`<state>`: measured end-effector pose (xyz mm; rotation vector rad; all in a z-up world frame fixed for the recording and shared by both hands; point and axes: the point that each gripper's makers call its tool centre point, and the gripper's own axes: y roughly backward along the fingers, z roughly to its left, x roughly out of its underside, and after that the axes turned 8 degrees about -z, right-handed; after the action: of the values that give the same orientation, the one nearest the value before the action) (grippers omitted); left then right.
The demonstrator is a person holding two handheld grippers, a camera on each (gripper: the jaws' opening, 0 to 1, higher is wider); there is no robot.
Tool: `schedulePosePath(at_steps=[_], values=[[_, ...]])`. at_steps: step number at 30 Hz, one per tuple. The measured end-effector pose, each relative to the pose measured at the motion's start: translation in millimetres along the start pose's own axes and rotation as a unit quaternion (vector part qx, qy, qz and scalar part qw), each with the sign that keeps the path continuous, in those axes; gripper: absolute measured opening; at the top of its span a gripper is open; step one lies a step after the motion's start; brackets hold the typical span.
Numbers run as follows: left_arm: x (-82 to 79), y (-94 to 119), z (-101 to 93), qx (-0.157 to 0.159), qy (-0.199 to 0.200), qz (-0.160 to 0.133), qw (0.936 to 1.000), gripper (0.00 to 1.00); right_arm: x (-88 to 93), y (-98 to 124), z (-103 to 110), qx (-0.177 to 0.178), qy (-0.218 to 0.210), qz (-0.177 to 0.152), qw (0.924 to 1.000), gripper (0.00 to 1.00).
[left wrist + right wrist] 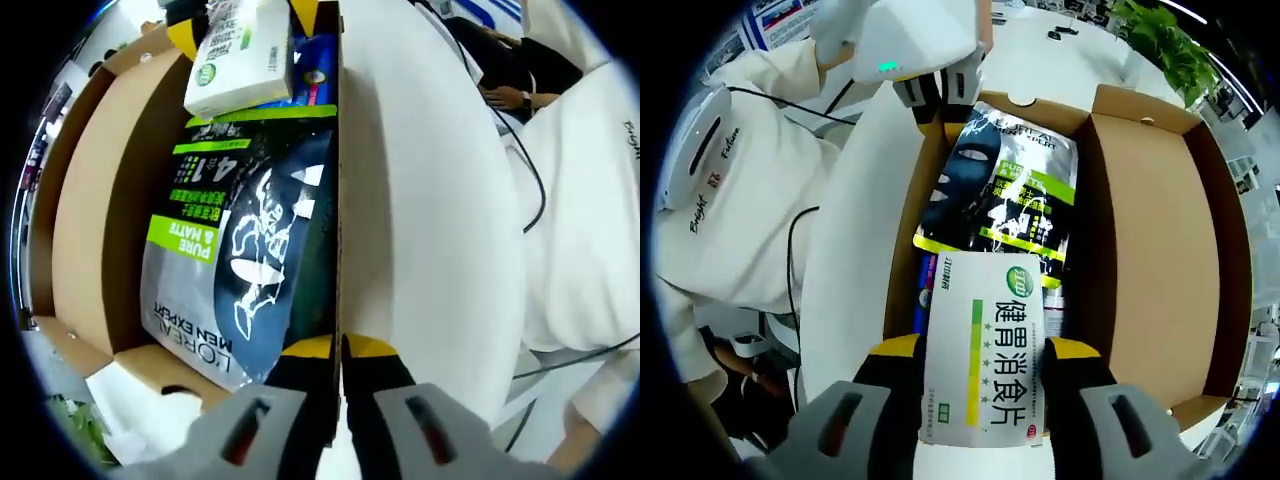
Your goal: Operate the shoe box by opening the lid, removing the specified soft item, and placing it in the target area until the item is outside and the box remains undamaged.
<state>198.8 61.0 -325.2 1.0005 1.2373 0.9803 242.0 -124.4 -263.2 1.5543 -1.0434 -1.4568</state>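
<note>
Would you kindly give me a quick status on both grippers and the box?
Left gripper shut on box wall. Right gripper shut on white-green carton, above open shoe box. Black face-mask pouch lies inside.

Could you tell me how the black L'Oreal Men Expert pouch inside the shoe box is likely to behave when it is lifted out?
The L'Oreal Men Expert pouch looks thin and flat, so it is probably light and floppy. Its glossy film shows glare, so it may slip between the fingers. The white medicine box lies on one end, so lifting may drag that box.

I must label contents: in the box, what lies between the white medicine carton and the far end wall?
In the right gripper view, the black L'Oreal pouch lies between the white carton and that wall.
</note>
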Motion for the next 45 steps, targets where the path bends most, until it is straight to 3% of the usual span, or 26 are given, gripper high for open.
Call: schedulePosePath(at_steps=[13,25,31,35,45], values=[[3.0,3,21.5,0.001,0.001,0.001,1.0000,0.01,3.9,32,0,0.017,0.003,0.009,0.9998,0.47],[2.3,4,22.4,0.000,0.002,0.001,1.0000,0.01,38.9,51,3,0.029,-0.002,0.026,0.9992,0.47],[-0.7,3,12.5,-0.001,0.001,0.001,1.0000,0.01,51.7,64,3,0.038,0.009,0.021,0.9990,0.47],[-2.4,3,7.3,-0.003,0.000,0.001,1.0000,0.01,61.8,74,2,0.049,0.004,-0.002,0.9988,0.46],[-1.8,3,5.4,-0.002,0.000,0.001,1.0000,0.01,94.8,80,4,0.054,-0.015,0.008,0.9984,0.45]])
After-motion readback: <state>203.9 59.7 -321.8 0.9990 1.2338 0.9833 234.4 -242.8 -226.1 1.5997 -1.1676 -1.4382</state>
